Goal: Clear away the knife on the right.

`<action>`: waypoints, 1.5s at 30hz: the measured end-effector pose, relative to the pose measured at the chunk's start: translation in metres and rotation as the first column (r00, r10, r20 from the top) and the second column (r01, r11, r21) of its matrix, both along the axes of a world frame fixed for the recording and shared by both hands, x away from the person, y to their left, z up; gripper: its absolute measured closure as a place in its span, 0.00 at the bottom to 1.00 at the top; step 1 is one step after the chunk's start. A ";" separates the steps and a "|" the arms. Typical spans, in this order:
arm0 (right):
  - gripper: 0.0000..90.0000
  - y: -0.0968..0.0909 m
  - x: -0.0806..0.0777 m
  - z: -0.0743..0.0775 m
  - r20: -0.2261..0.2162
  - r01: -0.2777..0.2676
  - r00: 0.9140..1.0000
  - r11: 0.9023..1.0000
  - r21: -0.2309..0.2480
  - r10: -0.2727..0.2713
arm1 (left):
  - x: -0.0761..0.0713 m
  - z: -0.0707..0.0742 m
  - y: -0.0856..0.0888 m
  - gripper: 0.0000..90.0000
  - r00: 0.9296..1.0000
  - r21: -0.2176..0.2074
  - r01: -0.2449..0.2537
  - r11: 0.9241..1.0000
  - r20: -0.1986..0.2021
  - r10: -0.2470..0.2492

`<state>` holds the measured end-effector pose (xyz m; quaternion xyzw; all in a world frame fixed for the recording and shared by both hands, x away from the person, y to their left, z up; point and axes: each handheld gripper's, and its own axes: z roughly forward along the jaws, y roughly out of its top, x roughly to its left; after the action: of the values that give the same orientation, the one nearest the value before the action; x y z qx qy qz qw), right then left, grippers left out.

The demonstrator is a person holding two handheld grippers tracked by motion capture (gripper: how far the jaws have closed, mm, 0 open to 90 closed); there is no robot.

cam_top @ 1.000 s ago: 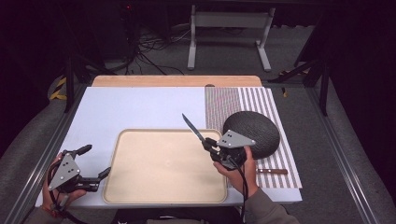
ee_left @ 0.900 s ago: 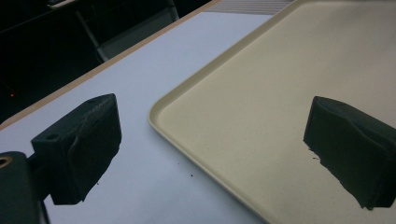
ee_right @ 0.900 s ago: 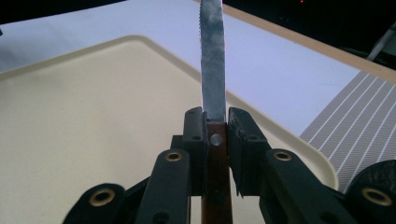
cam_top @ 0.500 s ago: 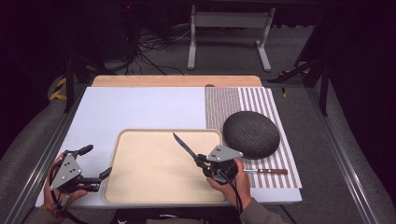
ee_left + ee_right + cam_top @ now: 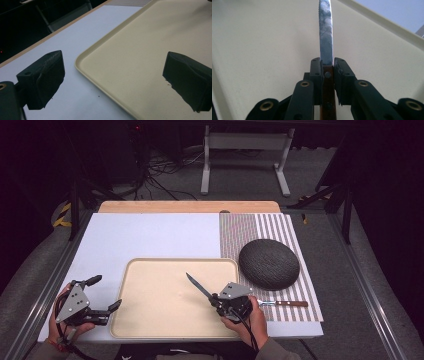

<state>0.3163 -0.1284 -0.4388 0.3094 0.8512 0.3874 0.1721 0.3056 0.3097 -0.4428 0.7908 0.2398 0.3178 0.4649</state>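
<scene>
A steak knife with a wooden handle (image 5: 327,95) and a serrated blade (image 5: 198,285) is clamped in my right gripper (image 5: 218,300), which is shut on the handle. The blade (image 5: 325,32) points up and left, low over the beige tray (image 5: 150,285). In the right gripper view the two jaws press on the handle from both sides of my right gripper (image 5: 327,62). My left gripper (image 5: 103,293) rests open at the tray's left edge, with nothing between its jaws. In the left gripper view, my left gripper (image 5: 116,65) straddles the tray's rim (image 5: 100,47).
A dark round domed dish (image 5: 269,264) lies on a striped placemat (image 5: 255,227) to the right of the tray. A second wood-handled utensil (image 5: 285,303) lies on the mat by my right hand. The pale table top (image 5: 150,230) stretches behind the tray.
My right gripper has carried the knife from beside the dark dish down and to the left, over the tray. The left gripper has stayed put.
</scene>
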 end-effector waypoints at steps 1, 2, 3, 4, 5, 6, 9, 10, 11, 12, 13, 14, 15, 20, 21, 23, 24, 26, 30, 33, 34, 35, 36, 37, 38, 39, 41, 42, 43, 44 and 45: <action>0.87 0.000 0.000 -0.002 -0.003 0.004 1.000 1.000 -0.007 -0.004 | 0.000 0.000 0.000 0.05 1.000 -0.001 0.000 1.000 0.004 0.000; 0.87 0.000 0.000 -0.003 -0.008 0.006 1.000 1.000 -0.013 -0.006 | 0.000 0.000 -0.001 0.05 1.000 -0.003 0.001 1.000 0.005 -0.001; 0.87 0.000 0.000 -0.003 -0.009 0.004 1.000 1.000 -0.018 -0.004 | 0.000 0.000 -0.001 0.05 1.000 -0.002 0.002 1.000 0.002 -0.002; 0.87 0.001 0.000 -0.004 -0.012 -0.002 1.000 1.000 -0.021 0.002 | 0.000 0.000 -0.001 0.05 1.000 0.000 0.002 1.000 0.001 -0.002; 0.87 0.001 0.000 -0.004 -0.019 0.000 1.000 1.000 -0.020 0.000 | 0.001 0.000 -0.002 0.05 1.000 -0.003 0.004 1.000 -0.001 -0.004; 0.87 0.001 0.000 -0.006 -0.024 0.001 1.000 1.000 -0.026 -0.002 | 0.001 0.000 -0.002 0.05 1.000 -0.002 0.005 1.000 -0.002 -0.005; 0.87 0.001 0.000 -0.011 -0.045 0.007 0.999 0.999 -0.052 -0.009 | 0.002 0.000 -0.001 0.05 1.000 -0.002 0.006 1.000 -0.005 -0.006; 0.87 0.001 -0.001 -0.012 -0.050 0.005 0.999 0.998 -0.060 -0.008 | 0.002 0.000 -0.001 0.05 1.000 0.002 0.004 1.000 -0.003 -0.004; 0.87 0.001 -0.001 -0.013 -0.049 0.005 0.999 0.998 -0.069 -0.009 | 0.002 0.000 -0.001 0.05 1.000 0.003 0.004 1.000 -0.003 -0.004; 0.87 0.001 -0.002 -0.013 -0.043 0.006 0.999 0.996 -0.090 -0.009 | 0.002 0.000 -0.001 0.05 1.000 0.005 0.003 1.000 -0.002 -0.003; 0.87 0.002 -0.002 -0.014 -0.040 0.002 0.999 0.995 -0.100 -0.007 | 0.001 0.000 -0.002 0.05 1.000 0.001 0.003 1.000 0.000 -0.003; 0.87 0.002 -0.002 -0.014 -0.040 0.002 0.999 0.995 -0.100 -0.007 | 0.001 0.000 -0.002 0.05 1.000 0.001 0.003 1.000 0.000 -0.003; 0.87 0.002 -0.002 -0.014 -0.043 -0.001 0.999 0.995 -0.095 -0.003 | 0.001 0.000 -0.002 0.05 1.000 0.001 0.005 1.000 -0.006 -0.005; 0.78 0.001 -0.002 -0.013 -0.040 -0.012 0.999 0.994 -0.110 0.008 | 0.003 0.000 -0.002 0.05 1.000 0.014 0.005 1.000 -0.002 -0.005; 0.77 0.000 -0.002 -0.013 -0.044 -0.013 0.999 0.994 -0.106 0.009 | 0.002 0.000 -0.002 0.05 1.000 0.012 0.003 1.000 -0.003 -0.003; 0.72 0.000 -0.001 -0.011 -0.034 -0.024 0.999 0.995 -0.098 0.021 | 0.003 0.000 -0.002 0.05 1.000 0.016 0.003 1.000 -0.002 -0.003; 0.69 0.000 -0.001 -0.009 -0.022 -0.032 0.999 0.995 -0.092 0.030 | 0.003 -0.001 -0.002 0.05 1.000 0.011 0.005 1.000 -0.006 -0.005; 0.71 0.000 -0.001 -0.007 -0.006 -0.028 1.000 0.995 -0.095 0.027 | 0.003 -0.001 -0.002 0.05 1.000 0.011 0.004 1.000 -0.007 -0.004; 0.92 0.001 -0.002 0.001 0.056 -0.095 0.993 0.990 -0.107 0.101 | 0.004 -0.001 -0.002 0.06 1.000 0.009 0.003 1.000 -0.008 -0.003; 1.00 0.005 -0.001 0.002 0.069 -0.162 0.983 0.979 -0.123 0.172 | 0.004 -0.001 -0.003 0.06 1.000 0.014 0.004 1.000 -0.010 -0.004; 1.00 0.007 -0.001 0.001 0.067 -0.176 0.981 0.977 -0.123 0.185 | 0.004 -0.001 -0.003 0.06 1.000 0.015 0.005 1.000 -0.011 -0.004; 1.00 0.010 0.000 0.000 0.060 -0.190 0.978 0.973 -0.130 0.199 | 0.004 -0.002 -0.003 0.06 1.000 0.017 0.006 1.000 -0.011 -0.005; 1.00 0.013 0.000 0.000 0.057 -0.203 0.975 0.968 -0.146 0.213 | 0.004 -0.002 -0.003 0.06 1.000 0.021 0.004 1.000 -0.011 -0.003; 1.00 0.016 0.000 -0.002 0.054 -0.220 0.972 0.963 -0.159 0.231 | 0.005 -0.002 -0.004 0.06 1.000 0.020 0.004 1.000 -0.009 -0.004; 1.00 0.020 0.001 -0.004 0.051 -0.232 0.968 0.956 -0.178 0.245 | 0.005 -0.002 -0.004 0.06 1.000 0.018 0.005 1.000 -0.011 -0.005; 1.00 0.020 0.001 -0.004 0.051 -0.232 0.968 0.956 -0.178 0.245 | 0.005 -0.002 -0.004 0.06 1.000 0.021 0.005 1.000 -0.008 -0.005; 1.00 0.025 0.002 -0.009 0.037 -0.238 0.967 0.949 -0.207 0.251 | 0.005 -0.003 -0.004 0.06 1.000 0.013 0.007 1.000 -0.015 -0.007; 1.00 0.027 0.004 -0.011 0.032 -0.238 0.967 0.945 -0.226 0.251 | 0.005 -0.003 -0.004 0.06 1.000 0.018 0.007 1.000 -0.013 -0.007; 1.00 0.027 0.004 -0.012 0.027 -0.235 0.968 0.944 -0.232 0.248 | 0.005 -0.003 -0.004 0.06 1.000 0.019 0.008 1.000 -0.013 -0.008; 1.00 0.027 0.004 -0.012 0.027 -0.235 0.968 0.944 -0.232 0.248 | 0.005 -0.003 -0.004 0.06 1.000 0.019 0.008 1.000 -0.013 -0.008; 1.00 0.025 0.006 -0.012 0.019 -0.227 0.971 0.949 -0.221 0.237 | 0.005 -0.003 -0.004 0.06 1.000 0.020 0.010 1.000 -0.013 -0.009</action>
<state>0.3219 -0.1032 -0.4508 0.1778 0.9146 0.3167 0.1775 0.3109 0.3056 -0.4456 0.7986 0.2359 0.3127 0.4569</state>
